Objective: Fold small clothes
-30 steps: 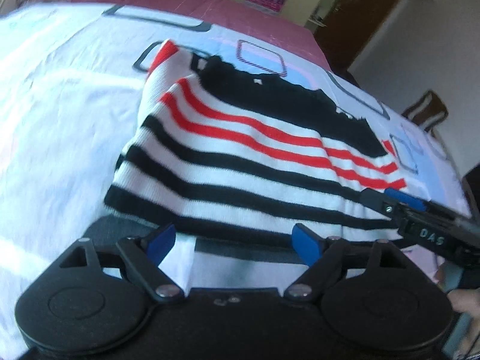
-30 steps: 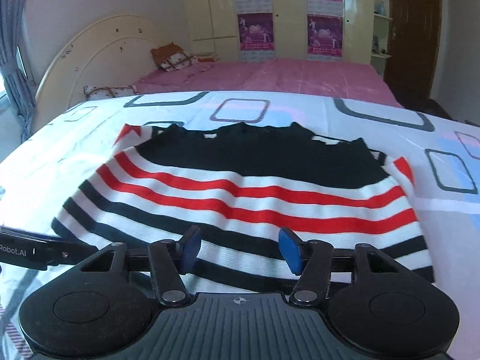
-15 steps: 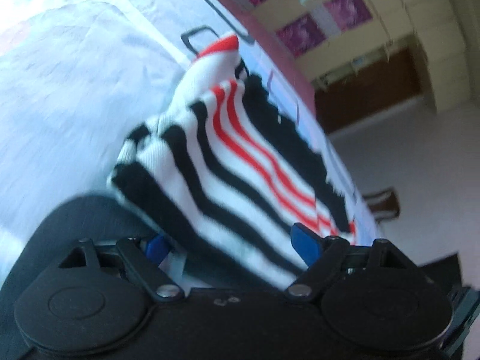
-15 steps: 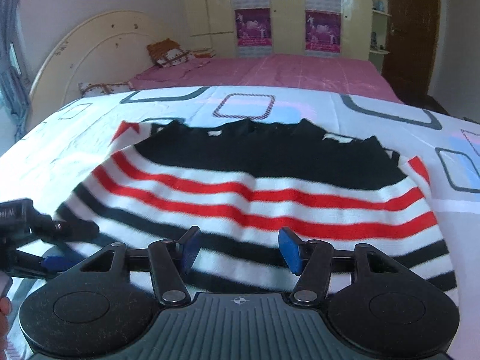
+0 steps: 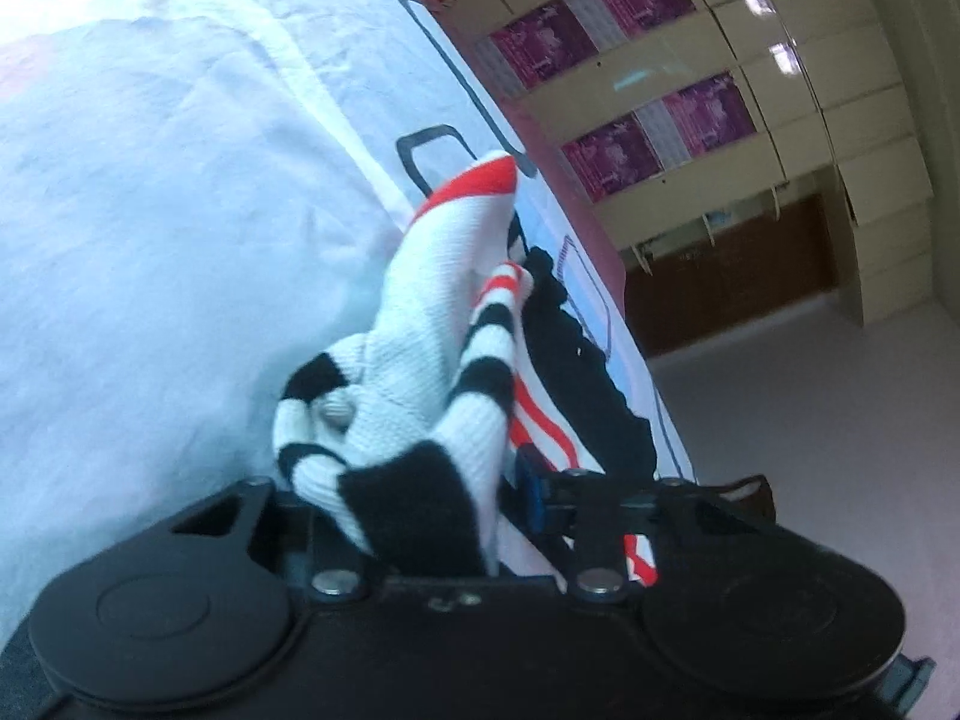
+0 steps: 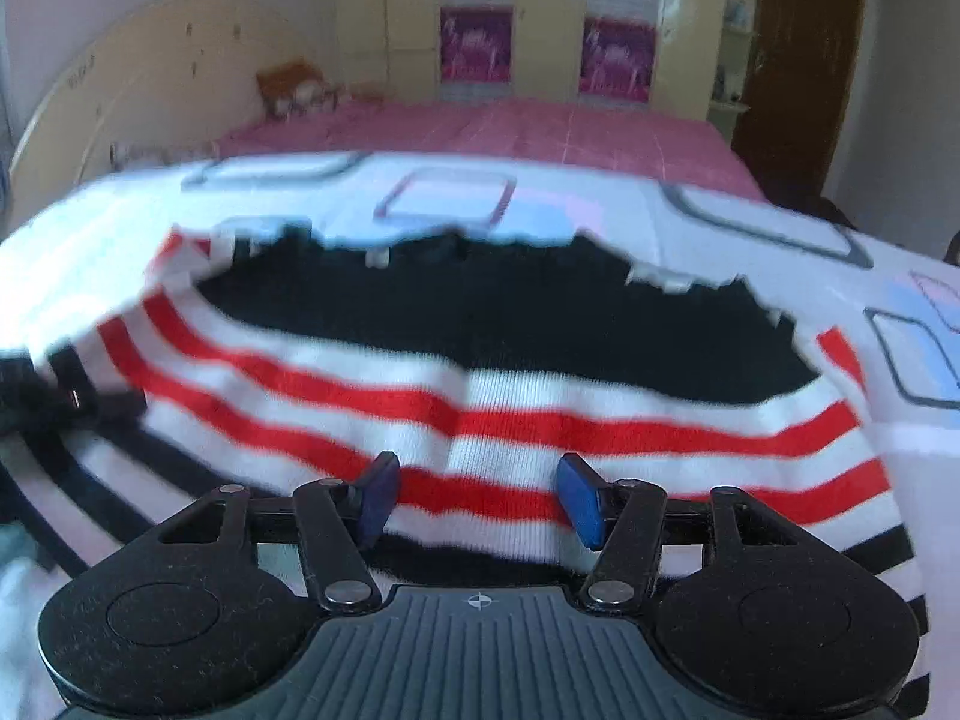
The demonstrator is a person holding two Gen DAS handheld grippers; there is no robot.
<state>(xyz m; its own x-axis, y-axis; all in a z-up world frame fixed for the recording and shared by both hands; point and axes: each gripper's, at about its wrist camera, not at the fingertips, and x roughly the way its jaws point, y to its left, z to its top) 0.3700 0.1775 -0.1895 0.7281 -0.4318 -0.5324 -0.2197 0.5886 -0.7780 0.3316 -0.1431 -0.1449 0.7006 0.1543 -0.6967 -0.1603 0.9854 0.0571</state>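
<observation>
A small striped sweater (image 6: 480, 372), white with red and black stripes and a black top band, lies on the bed sheet (image 6: 780, 228). My left gripper (image 5: 432, 498) is shut on the sweater's bunched lower-left hem (image 5: 420, 420) and holds it lifted and tilted; only its right blue pad shows. It appears at the left edge of the right wrist view (image 6: 66, 396). My right gripper (image 6: 474, 498) is open, its blue pads (image 6: 579, 498) over the lower middle of the sweater with fabric between them.
The white sheet (image 5: 150, 210) with grey square outlines covers the near bed. A pink bedspread (image 6: 510, 126), a curved headboard (image 6: 120, 78), pillows and a cream wardrobe (image 6: 540, 12) with purple posters stand behind. A brown door (image 6: 792, 60) is at right.
My left gripper has closed on the sweater's lower-left hem and lifted it, rolling sideways. My right gripper has moved forward over the lower stripes and stayed open.
</observation>
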